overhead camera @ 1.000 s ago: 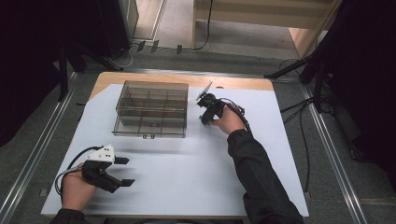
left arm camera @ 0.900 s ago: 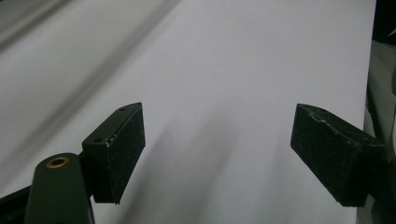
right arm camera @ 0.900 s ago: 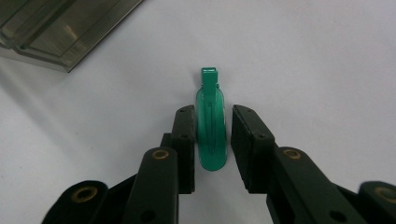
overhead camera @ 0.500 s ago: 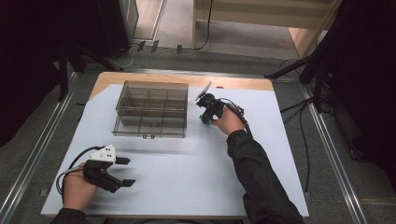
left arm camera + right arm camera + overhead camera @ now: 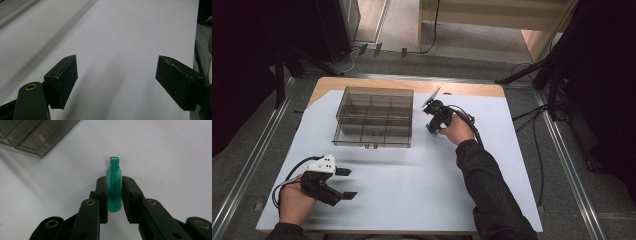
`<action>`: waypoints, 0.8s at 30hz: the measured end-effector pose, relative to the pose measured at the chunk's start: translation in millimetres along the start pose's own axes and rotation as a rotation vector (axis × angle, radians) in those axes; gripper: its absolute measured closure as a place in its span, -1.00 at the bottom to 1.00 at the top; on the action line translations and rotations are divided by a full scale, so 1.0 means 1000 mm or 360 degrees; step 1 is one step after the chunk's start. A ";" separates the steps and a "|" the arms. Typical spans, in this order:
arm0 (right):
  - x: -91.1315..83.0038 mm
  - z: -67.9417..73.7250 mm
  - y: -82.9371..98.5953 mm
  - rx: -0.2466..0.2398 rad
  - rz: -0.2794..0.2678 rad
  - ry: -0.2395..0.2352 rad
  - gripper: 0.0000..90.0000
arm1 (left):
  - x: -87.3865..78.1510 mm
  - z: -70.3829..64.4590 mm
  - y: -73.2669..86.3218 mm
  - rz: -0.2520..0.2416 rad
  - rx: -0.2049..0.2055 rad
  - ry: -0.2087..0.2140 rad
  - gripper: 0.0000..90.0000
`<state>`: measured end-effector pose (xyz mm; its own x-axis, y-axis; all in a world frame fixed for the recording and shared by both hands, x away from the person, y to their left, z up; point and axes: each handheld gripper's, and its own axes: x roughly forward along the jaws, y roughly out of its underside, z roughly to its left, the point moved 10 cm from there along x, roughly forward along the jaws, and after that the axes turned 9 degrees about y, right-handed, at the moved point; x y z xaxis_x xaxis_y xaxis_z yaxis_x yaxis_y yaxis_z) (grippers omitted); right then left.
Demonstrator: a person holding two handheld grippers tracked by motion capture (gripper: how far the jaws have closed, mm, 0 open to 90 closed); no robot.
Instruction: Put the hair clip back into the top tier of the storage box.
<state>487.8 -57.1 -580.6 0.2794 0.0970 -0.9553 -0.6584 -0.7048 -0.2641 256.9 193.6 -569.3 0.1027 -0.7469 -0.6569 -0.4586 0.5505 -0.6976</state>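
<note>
The table (image 5: pixel 412 200), covered by a white sheet with a strip of bare wood along its far edge, carries a clear compartment box (image 5: pixel 374 117) toward its far left part, lying well in from the left edge. As far as the high view shows, the compartments of the box look empty, though the smoky plastic makes that hard to confirm. Just beside the right side of the box, near the far edge of the table, the right gripper (image 5: pixel 432 126) has its jaws pressed together on a small green plastic piece (image 5: pixel 114 187); in the right gripper view the piece stands upright between the pads, its narrow tab poking past the fingertips toward the white sheet, with the corner of the box near at the upper left. The left gripper (image 5: pixel 344 184) rests near the front left corner of the table, jaws wide apart with nothing between them. By my judgement the pick-up is done: the green piece is secured, and what is left is carrying it over the box wall, choosing a compartment and letting it go there.
</note>
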 end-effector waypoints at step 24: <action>-0.027 -0.002 0.006 0.0033 -0.0106 -0.0033 0.73 | 0.004 0.005 -0.003 0.0011 -0.0006 0.0026 -0.58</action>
<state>477.9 -65.8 -556.1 0.3086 0.1582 -0.9379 -0.6532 -0.6816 -0.3299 262.8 190.7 -571.0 0.0852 -0.7493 -0.6568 -0.4627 0.5540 -0.6921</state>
